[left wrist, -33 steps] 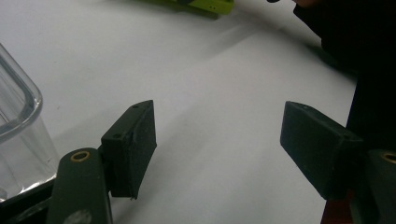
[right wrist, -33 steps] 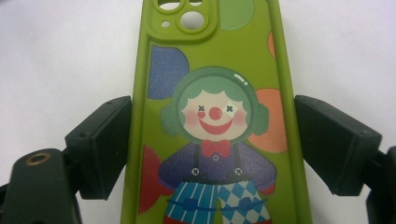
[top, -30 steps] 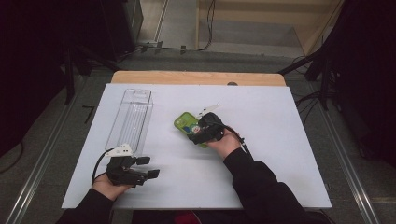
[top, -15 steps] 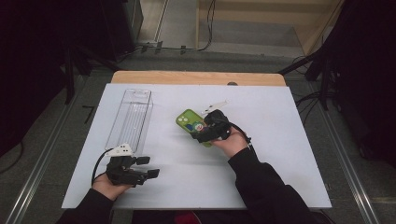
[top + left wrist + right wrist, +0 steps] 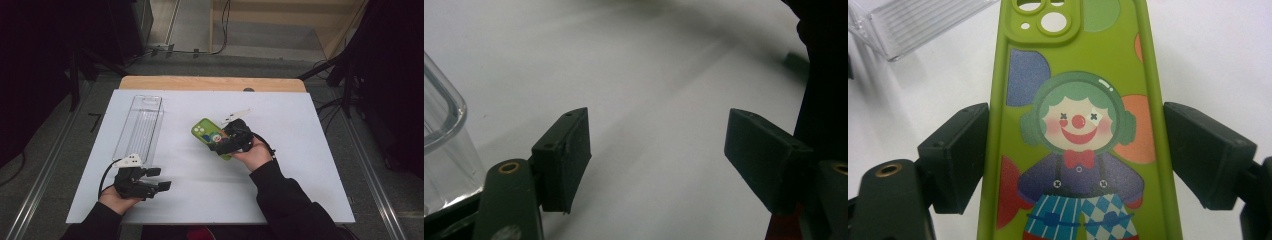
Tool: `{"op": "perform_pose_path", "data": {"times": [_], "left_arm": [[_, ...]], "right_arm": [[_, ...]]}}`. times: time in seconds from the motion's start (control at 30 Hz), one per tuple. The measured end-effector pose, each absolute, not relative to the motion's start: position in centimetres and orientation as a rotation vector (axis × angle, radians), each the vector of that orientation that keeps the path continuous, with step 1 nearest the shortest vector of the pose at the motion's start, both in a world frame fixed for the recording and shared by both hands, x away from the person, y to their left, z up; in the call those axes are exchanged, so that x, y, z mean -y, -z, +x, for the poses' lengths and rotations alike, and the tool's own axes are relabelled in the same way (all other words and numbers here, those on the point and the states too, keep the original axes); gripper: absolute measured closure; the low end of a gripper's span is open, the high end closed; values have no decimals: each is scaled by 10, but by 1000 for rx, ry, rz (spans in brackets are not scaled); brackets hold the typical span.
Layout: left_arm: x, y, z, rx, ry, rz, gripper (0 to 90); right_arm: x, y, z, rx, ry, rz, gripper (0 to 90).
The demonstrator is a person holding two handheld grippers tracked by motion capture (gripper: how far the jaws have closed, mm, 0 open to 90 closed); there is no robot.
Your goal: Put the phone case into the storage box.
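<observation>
A green phone case (image 5: 205, 131) printed with a clown lies face down near the middle of the white table. My right gripper (image 5: 222, 138) reaches it from the right, and in the right gripper view the two black jaws press against the long sides of the phone case (image 5: 1078, 125), shut on it. Near the front left edge, my left gripper (image 5: 160, 179) rests low over the table. Its jaws stand wide apart in the left gripper view, open, with bare white surface between them (image 5: 656, 150).
A long clear plastic box (image 5: 140, 125) stands empty at the left, running front to back; its corner shows beside the left jaw (image 5: 439, 145) and beyond the phone case (image 5: 913, 20). White sheet (image 5: 300, 150) covers the table, with a wooden strip (image 5: 210, 83) at the back.
My right gripper has shifted slightly to the right, and the phone case has moved a little with it. The left gripper has stayed still.
</observation>
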State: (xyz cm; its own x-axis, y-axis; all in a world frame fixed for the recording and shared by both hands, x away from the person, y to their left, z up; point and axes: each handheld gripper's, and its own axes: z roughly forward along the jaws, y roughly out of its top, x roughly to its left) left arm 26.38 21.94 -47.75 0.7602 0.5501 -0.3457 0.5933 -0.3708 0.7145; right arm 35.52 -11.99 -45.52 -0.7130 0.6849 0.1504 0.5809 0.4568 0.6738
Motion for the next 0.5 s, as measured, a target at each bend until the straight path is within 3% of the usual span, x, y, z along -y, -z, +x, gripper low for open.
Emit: {"op": "perform_pose_path", "data": {"times": [0.5], "left_arm": [[-209, 471, 261, -882, 51, 2046, 222]], "right_arm": [[135, 454, 341, -2549, -1107, 1143, 143]]}}
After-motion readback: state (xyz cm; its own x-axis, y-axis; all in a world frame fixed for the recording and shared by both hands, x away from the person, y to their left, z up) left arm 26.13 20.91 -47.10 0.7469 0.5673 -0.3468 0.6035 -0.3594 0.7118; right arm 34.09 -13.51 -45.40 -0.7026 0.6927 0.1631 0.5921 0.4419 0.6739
